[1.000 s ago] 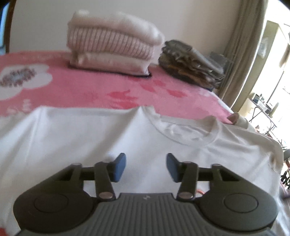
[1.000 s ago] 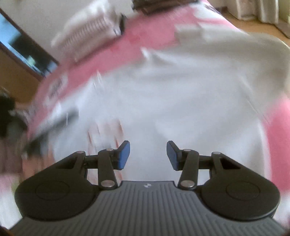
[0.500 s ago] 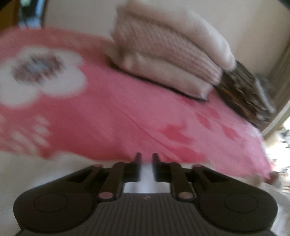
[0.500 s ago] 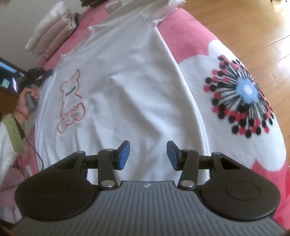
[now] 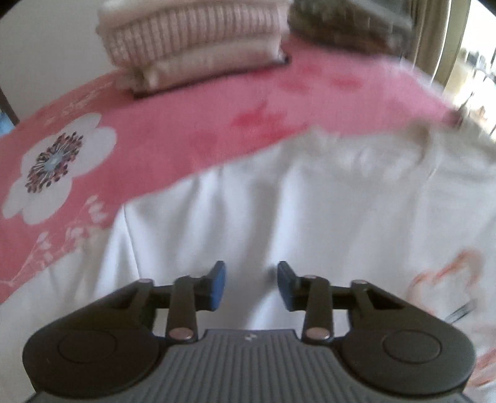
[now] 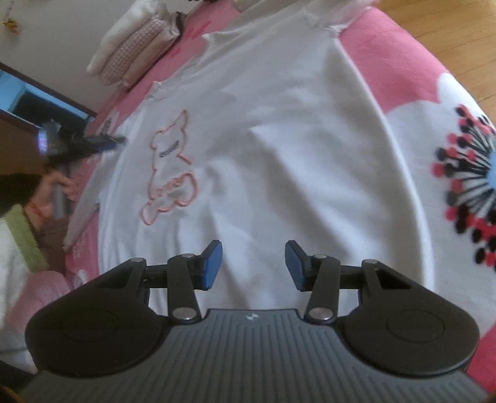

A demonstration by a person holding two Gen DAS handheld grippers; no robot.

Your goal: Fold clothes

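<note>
A white T-shirt (image 6: 279, 130) with a pink bear outline (image 6: 169, 167) lies spread face up on the pink flowered bedcover (image 6: 387, 62). My right gripper (image 6: 253, 265) is open and empty, low over the shirt's lower part. My left gripper (image 5: 251, 285) is open and empty over the shirt (image 5: 279, 210) near its left shoulder, collar ahead to the right; this view is blurred. The left gripper also shows in the right wrist view (image 6: 93, 144), at the shirt's left edge.
A folded stack of cream knitwear (image 5: 192, 40) and a darker folded pile (image 5: 347, 24) sit at the far side of the bed. The bed edge and wooden floor (image 6: 449, 34) lie to the right. The person's sleeve (image 6: 18, 248) is at the left.
My left gripper, shut half a second ago at the shirt's edge, has opened and now sits over the shirt. My right gripper has stayed open and moved slightly closer over the shirt.
</note>
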